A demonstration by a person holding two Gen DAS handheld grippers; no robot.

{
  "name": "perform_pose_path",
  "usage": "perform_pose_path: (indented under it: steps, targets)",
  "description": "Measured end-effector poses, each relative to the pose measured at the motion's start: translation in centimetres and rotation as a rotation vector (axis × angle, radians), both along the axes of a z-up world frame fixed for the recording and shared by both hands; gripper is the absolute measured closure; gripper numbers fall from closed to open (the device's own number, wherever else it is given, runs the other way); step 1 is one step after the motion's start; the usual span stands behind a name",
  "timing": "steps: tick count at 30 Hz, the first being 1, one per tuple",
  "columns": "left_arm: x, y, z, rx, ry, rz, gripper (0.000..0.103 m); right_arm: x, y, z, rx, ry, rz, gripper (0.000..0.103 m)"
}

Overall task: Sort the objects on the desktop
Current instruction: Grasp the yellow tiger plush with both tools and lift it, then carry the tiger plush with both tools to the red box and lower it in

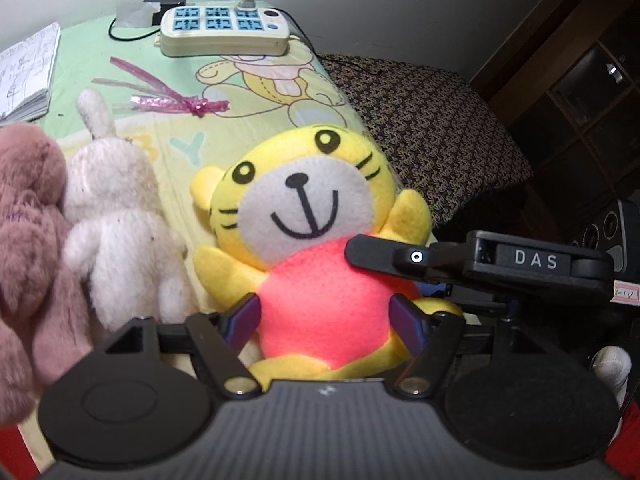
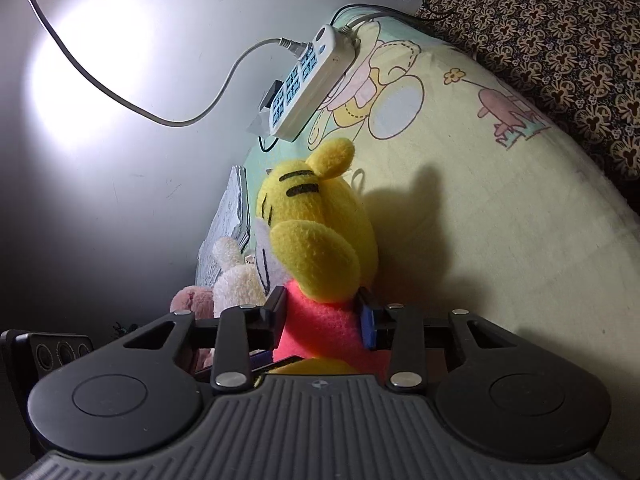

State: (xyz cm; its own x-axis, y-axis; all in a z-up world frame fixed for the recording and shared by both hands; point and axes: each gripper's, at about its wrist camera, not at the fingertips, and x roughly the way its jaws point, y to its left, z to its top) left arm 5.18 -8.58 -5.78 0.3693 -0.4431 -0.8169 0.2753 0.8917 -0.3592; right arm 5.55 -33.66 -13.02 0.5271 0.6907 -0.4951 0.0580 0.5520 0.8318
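A yellow tiger plush [image 1: 304,200] with a pink belly sits upright on the cartoon-print cloth. My left gripper [image 1: 326,318] has a finger on each side of its belly, touching it. My right gripper [image 2: 324,320] grips the same plush [image 2: 316,232] at its pink body from the side; one of its fingers [image 1: 384,256] lies across the plush's right shoulder in the left wrist view. A white bunny plush [image 1: 116,216] and a pink furry plush [image 1: 28,240] stand to the tiger's left, touching each other.
A white power strip [image 1: 224,32] with a plugged cable lies at the back by the wall. A notebook [image 1: 28,72] lies back left. A pink ribbon [image 1: 176,100] lies mid-cloth. A dark patterned cushion [image 1: 432,128] borders the cloth on the right.
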Motion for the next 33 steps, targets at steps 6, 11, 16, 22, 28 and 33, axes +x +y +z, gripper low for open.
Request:
perform_pose_path:
  steps: [6,11,16,22,28,33]
  targets:
    - [-5.4,0.5,0.1,0.029,0.002,-0.059,0.023,-4.6,-0.8,1.0,-0.019,0.042,0.009,0.065]
    - [-9.4,2.1,-1.2,0.007,0.076,-0.067,0.024,-8.7,-0.8,1.0,-0.006,0.089,0.023,0.069]
    - [-11.5,3.2,-2.2,-0.037,0.123,-0.065,0.024,-12.8,-0.4,1.6,-0.004,0.109,0.049,0.070]
    - [-12.4,1.8,-1.2,-0.026,0.040,-0.117,0.037,-14.9,0.5,2.5,-0.041,0.085,0.061,0.070]
    - [-13.8,1.6,0.3,-0.037,-0.035,-0.157,0.043,-15.1,1.2,3.2,-0.105,0.050,0.059,0.071]
    - [-15.3,4.2,1.8,-0.081,-0.063,-0.179,0.043,-15.9,1.5,4.0,-0.106,0.040,0.052,0.075]
